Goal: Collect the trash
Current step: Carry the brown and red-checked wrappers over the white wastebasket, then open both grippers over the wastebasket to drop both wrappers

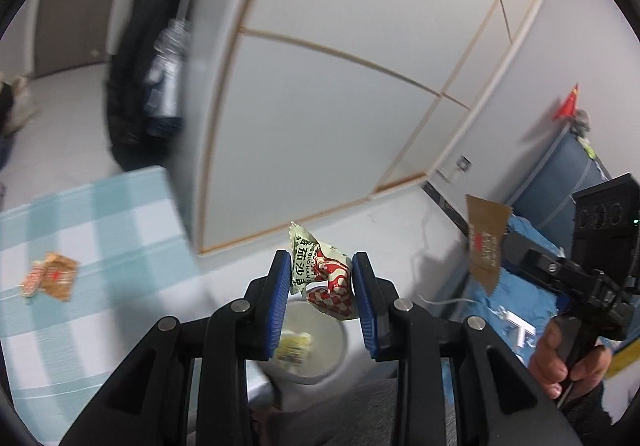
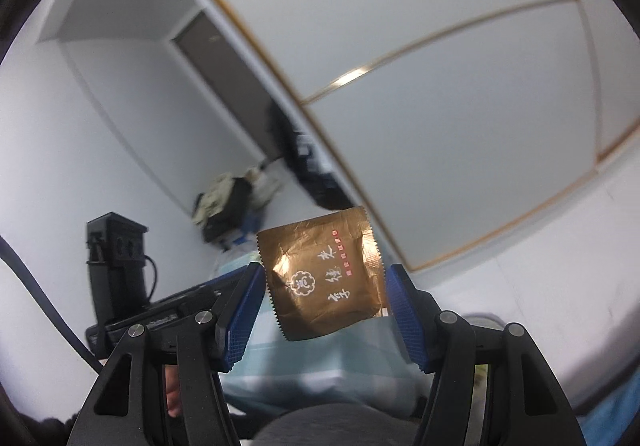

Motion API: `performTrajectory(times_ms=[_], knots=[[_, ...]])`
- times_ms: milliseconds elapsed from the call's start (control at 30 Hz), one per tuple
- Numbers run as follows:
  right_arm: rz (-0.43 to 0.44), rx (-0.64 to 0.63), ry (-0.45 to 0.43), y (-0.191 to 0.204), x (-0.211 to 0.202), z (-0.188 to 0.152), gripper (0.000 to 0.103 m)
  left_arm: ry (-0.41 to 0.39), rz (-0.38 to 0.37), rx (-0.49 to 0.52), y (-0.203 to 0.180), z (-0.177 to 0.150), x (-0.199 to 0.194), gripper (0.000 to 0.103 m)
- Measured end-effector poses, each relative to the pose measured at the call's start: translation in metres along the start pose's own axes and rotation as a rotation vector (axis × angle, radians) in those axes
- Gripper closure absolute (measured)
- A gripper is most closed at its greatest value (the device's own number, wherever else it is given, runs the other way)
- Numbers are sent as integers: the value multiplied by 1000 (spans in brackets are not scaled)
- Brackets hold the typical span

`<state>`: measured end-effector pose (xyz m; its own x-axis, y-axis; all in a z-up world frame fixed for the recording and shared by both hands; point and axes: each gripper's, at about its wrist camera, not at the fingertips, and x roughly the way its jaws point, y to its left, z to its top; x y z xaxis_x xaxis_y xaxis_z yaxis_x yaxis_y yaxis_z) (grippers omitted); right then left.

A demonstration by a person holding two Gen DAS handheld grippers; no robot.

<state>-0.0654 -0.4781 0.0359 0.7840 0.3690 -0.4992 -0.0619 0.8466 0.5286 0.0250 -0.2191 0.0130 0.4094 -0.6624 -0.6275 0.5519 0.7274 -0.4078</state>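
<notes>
My left gripper [image 1: 320, 262] is shut on a crumpled wrapper [image 1: 324, 274], pale green with red and white checks, pinched between the blue pads. Just below it stands a white bin [image 1: 332, 350] with a yellow wrapper [image 1: 294, 346] inside. My right gripper [image 2: 325, 272] is shut on a flat golden-brown wrapper [image 2: 324, 282] with white characters, held upright by its side edges. The left wrist view shows that same brown wrapper [image 1: 486, 242] at the right, in the right gripper [image 1: 506, 246], with a hand [image 1: 560, 358] on the handle. Brown and red wrappers [image 1: 50, 276] lie on the checked cloth at left.
A table with a blue-and-white checked cloth [image 1: 100, 230] fills the left. White wardrobe doors [image 1: 320, 106] with wooden trim rise behind. A blue bed or sofa [image 1: 560, 182] and blue fabric with a white cable [image 1: 500, 310] lie at right. Dark bags [image 2: 224, 214] sit by the far wall.
</notes>
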Motion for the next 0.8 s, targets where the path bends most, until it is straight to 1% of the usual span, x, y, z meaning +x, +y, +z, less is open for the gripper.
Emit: performTrajectory(times_ms=[100,200,267,400,500,600,667,700,800], knots=[[-82,54,14,-32,3,-6,40,55,-40,13,-11,1,29,77],[-117,109,41,-59,10,-13,40,126,-97,-5,-16,0,60,77],[-154,138,67,-81,19,-20,40,181,-120,-20,-17,-2,82,77],[-204,184,123,-114,33,-37,40,261,-134,-41,-19,-10,119,77],[-236,225,191,-140,61,-54,40,332,-138,-86,-11,-18,148,77],[-248,263,263,-166,89,-71,40,386,-135,-132,-2,-26,167,77],[-258,278,304,-182,104,-84,40,413,-131,-146,0,-32,178,77],[-260,283,315,-186,106,-90,40,421,-125,-148,-1,-32,182,77],[-263,312,373,-198,132,-110,40,464,-119,-166,4,-40,198,77]])
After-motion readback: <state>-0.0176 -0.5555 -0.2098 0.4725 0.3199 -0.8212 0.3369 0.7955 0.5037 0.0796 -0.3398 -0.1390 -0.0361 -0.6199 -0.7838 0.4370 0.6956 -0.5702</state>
